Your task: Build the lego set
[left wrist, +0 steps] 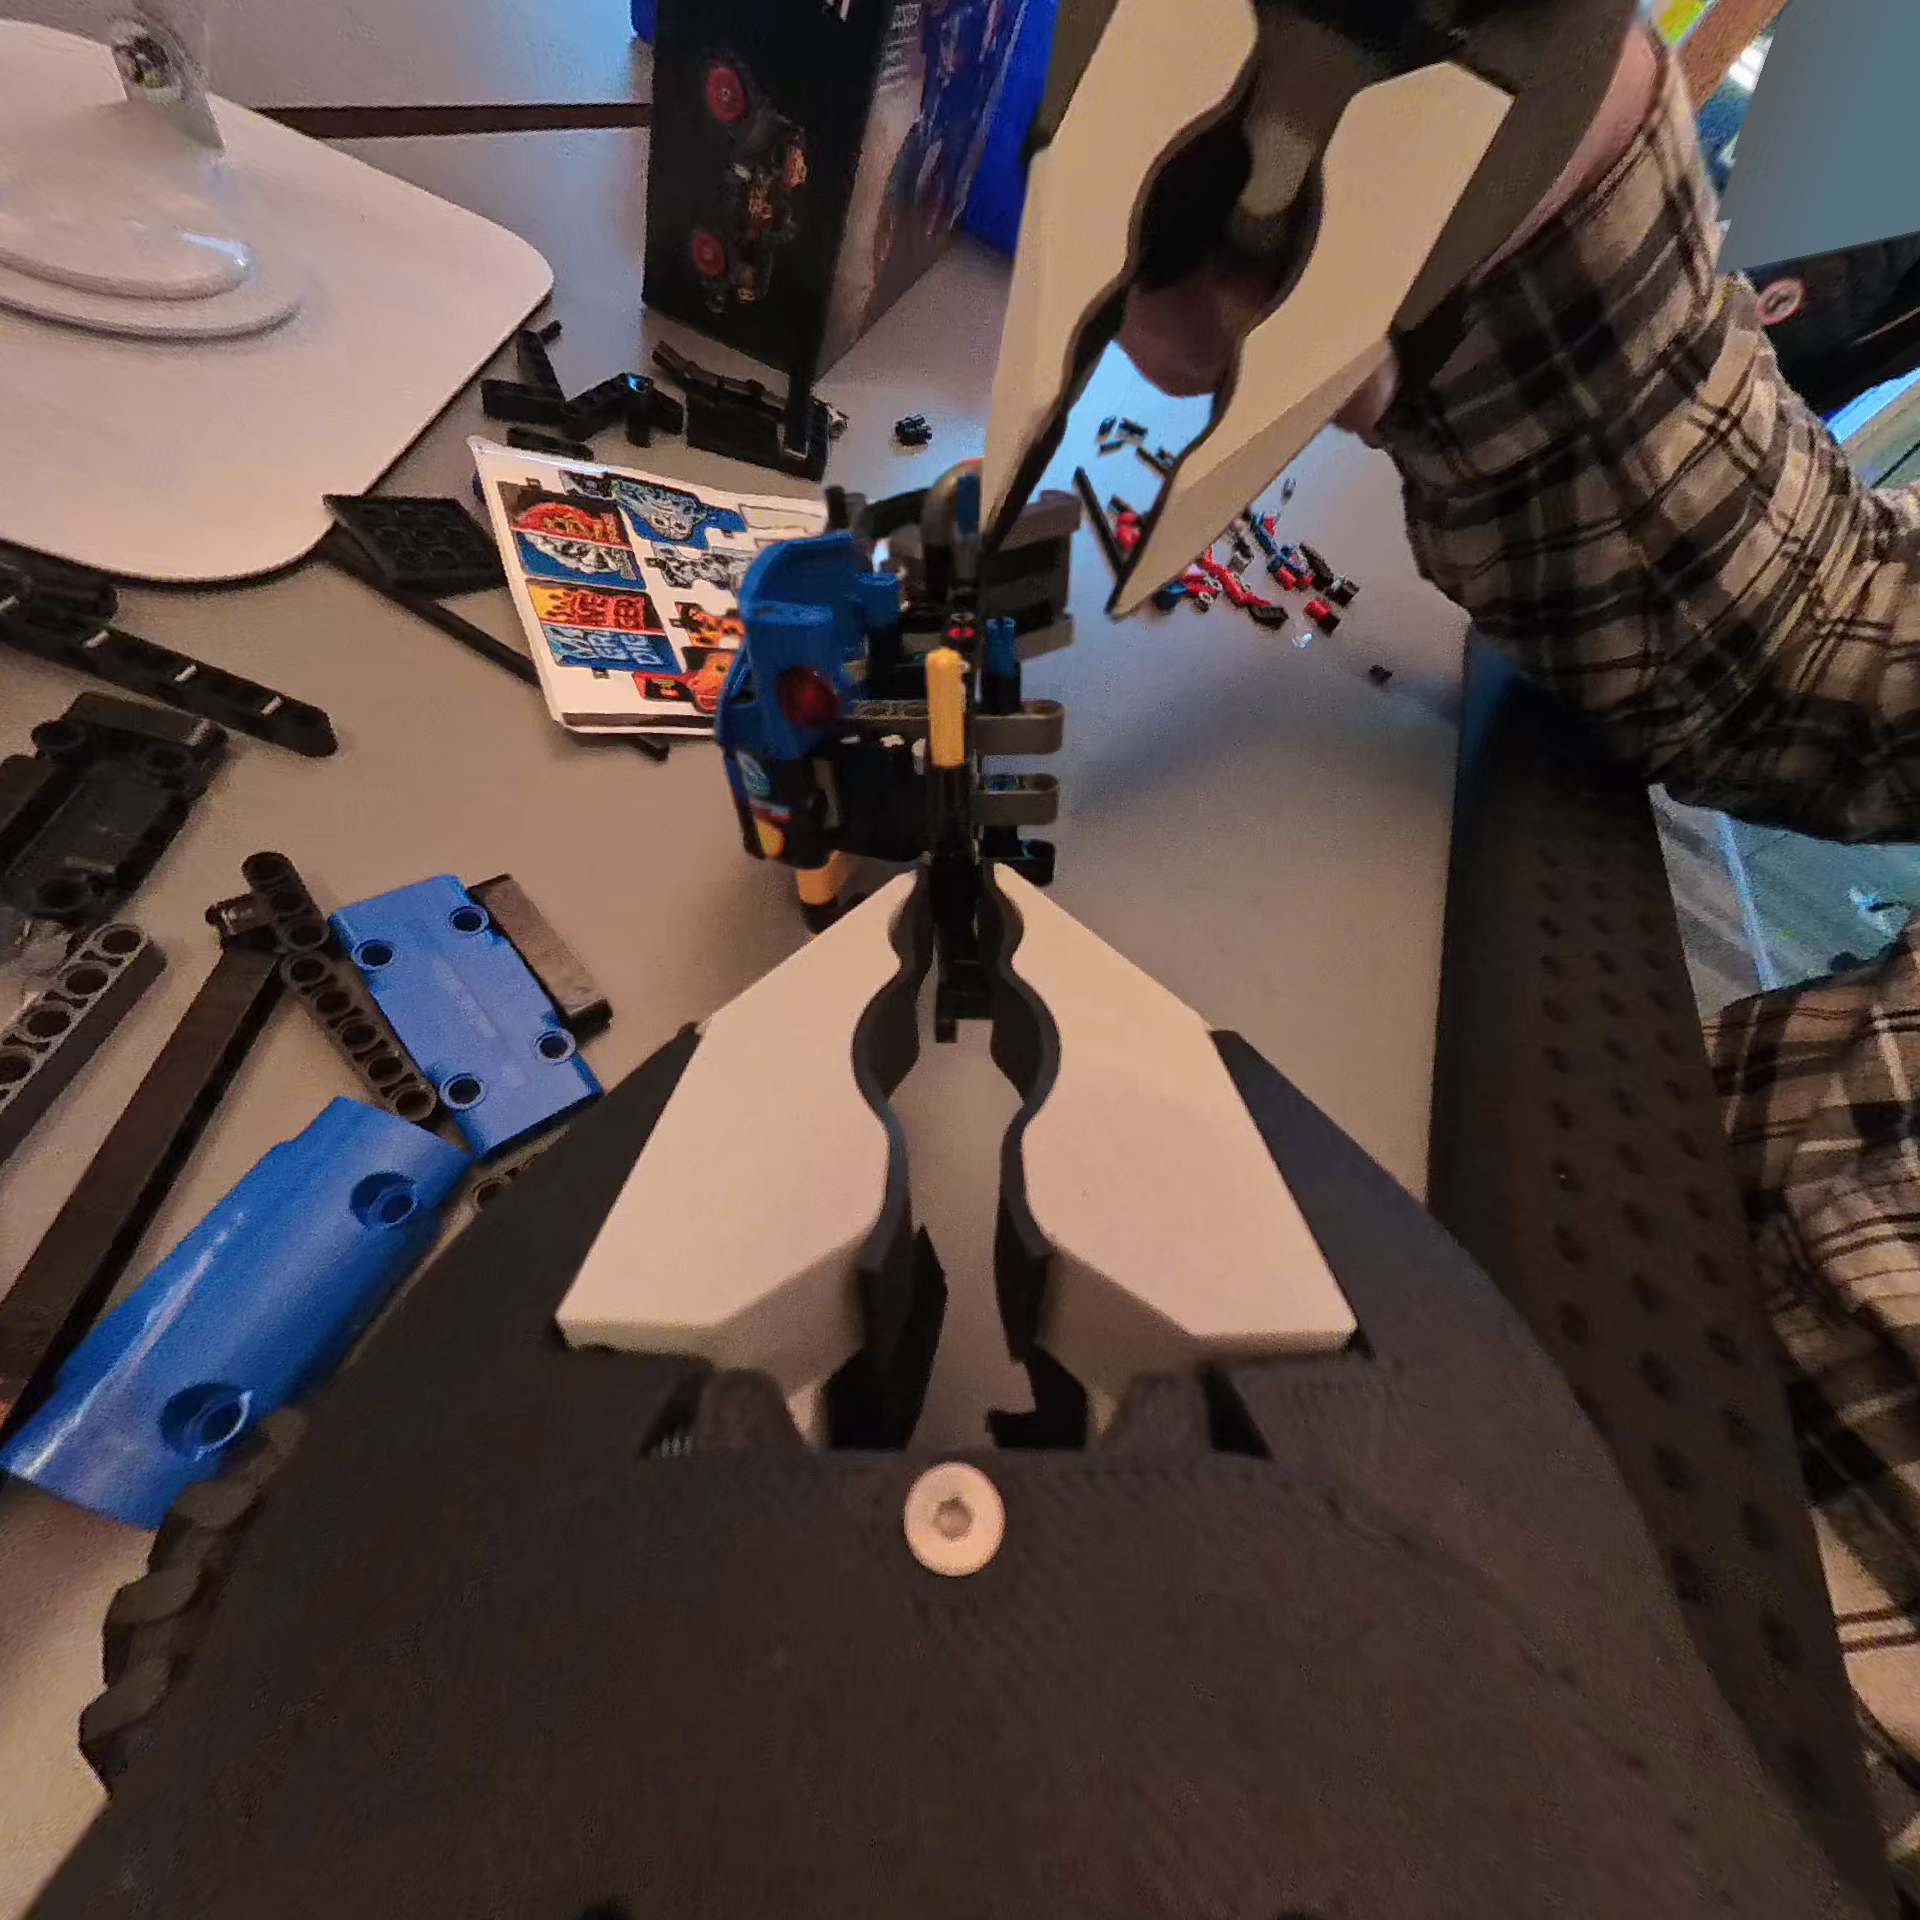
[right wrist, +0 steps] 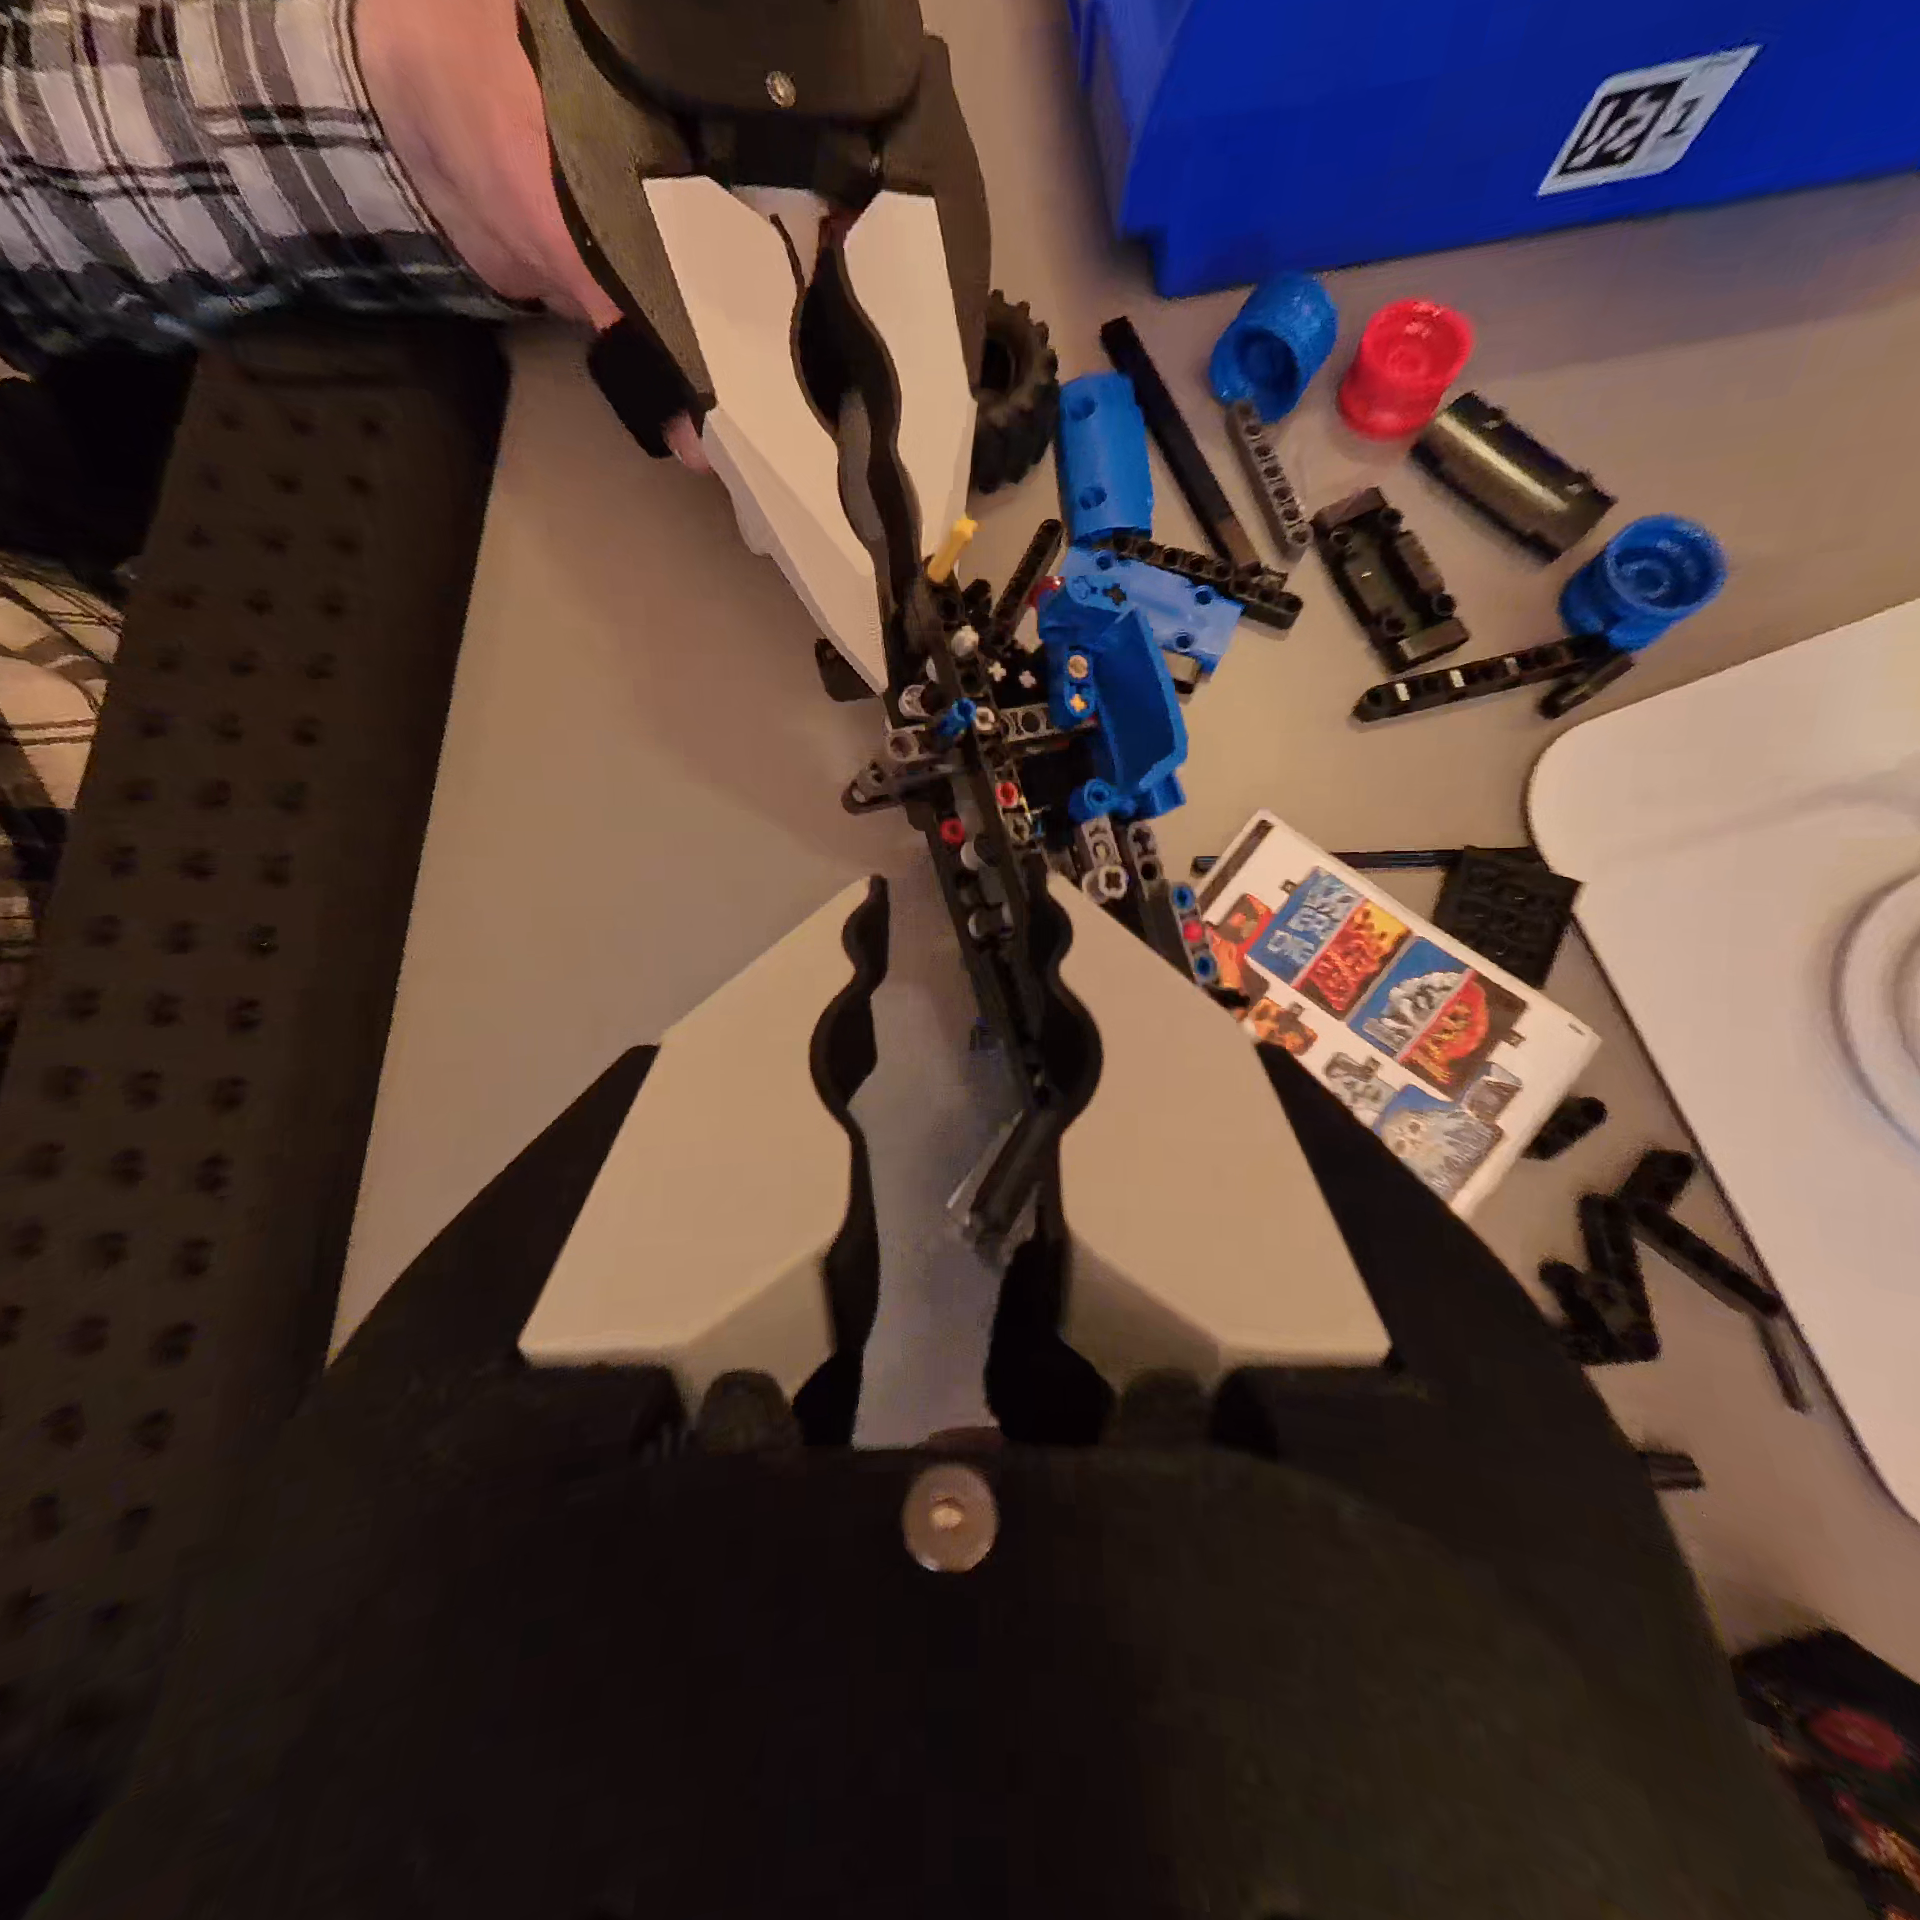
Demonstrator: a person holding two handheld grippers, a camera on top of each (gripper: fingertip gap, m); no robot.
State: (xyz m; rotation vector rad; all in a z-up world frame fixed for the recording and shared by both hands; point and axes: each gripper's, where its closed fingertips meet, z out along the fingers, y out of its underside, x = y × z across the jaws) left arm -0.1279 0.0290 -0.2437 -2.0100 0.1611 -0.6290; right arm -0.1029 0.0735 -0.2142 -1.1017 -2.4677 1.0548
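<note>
Bare grey table [left wrist: 1226,831] lies open on the right side of the lego assembly [left wrist: 894,727], up to the black perforated board [left wrist: 1558,1039] at the table edge. The left side is blocked: blue panels [left wrist: 457,997] and black beams [left wrist: 104,810] lie scattered there. Beyond the assembly, the sticker sheet [left wrist: 613,592] lies flat and just beside it, with the upright box [left wrist: 790,177] behind. The white base plate [left wrist: 208,343] fills the far left. Small loose pieces [left wrist: 1247,571] litter the far right. The blue bin [right wrist: 1455,125] walls off one table end.
</note>
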